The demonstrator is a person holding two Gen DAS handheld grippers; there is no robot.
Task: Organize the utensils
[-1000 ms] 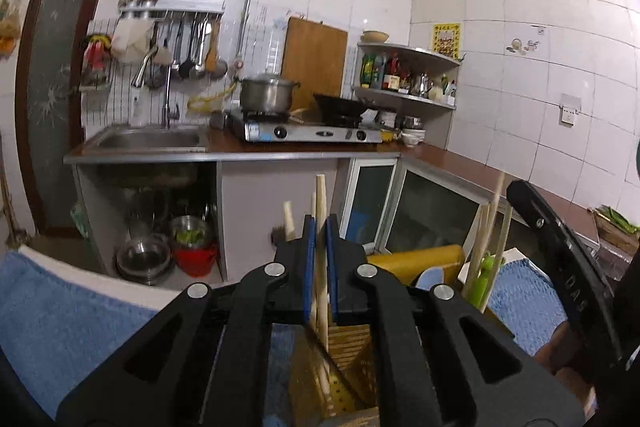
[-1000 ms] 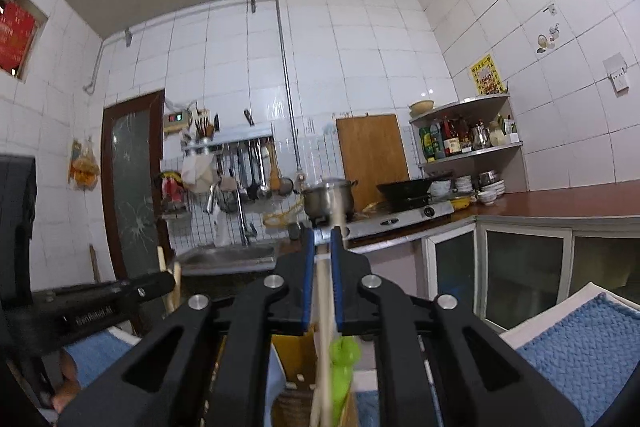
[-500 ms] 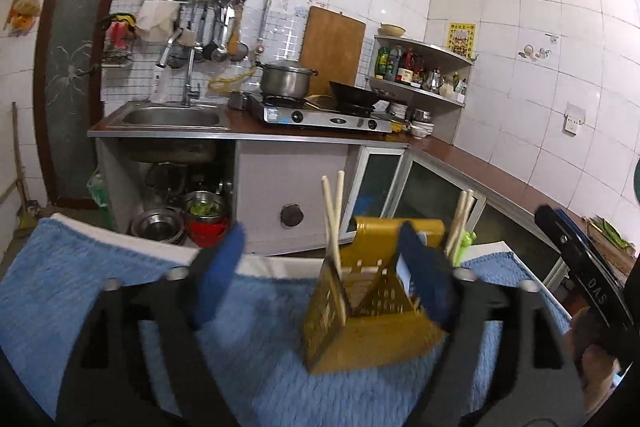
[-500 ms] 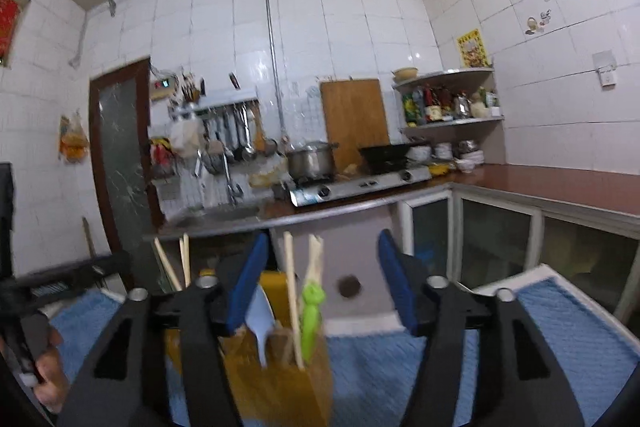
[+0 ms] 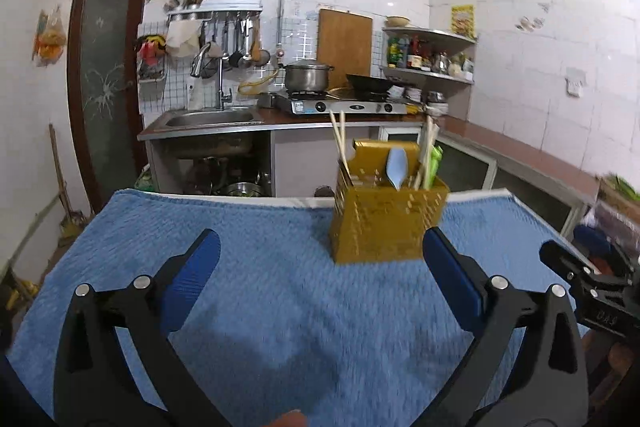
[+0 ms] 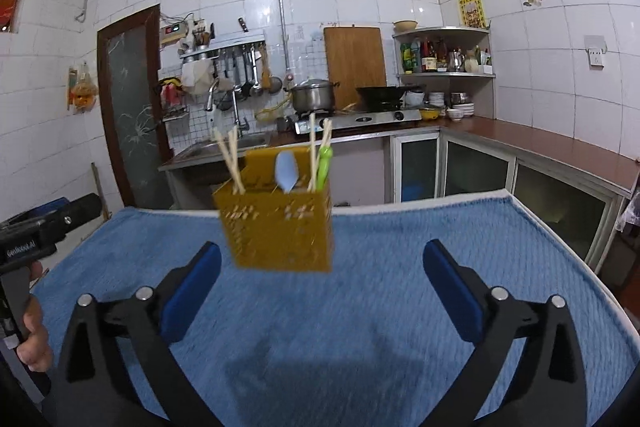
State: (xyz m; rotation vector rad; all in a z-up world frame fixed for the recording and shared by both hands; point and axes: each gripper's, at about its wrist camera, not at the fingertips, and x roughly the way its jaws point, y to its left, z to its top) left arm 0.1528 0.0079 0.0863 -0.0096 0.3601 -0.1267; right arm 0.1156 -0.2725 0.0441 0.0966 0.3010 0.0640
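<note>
Both grippers hang over the blue towel [image 5: 256, 307] with nothing between their blue pads: the left gripper [image 5: 320, 279] and the right gripper [image 6: 322, 281] each have jaws opening, already spread wide apart. The yellow perforated utensil holder [image 5: 386, 223] stands upright on the towel, ahead of the left gripper and toward its right finger, and ahead of the right gripper toward its left finger. It holds two pairs of chopsticks [image 6: 231, 159], a pale blue spoon [image 6: 286, 173] and a green utensil [image 6: 323, 167].
</note>
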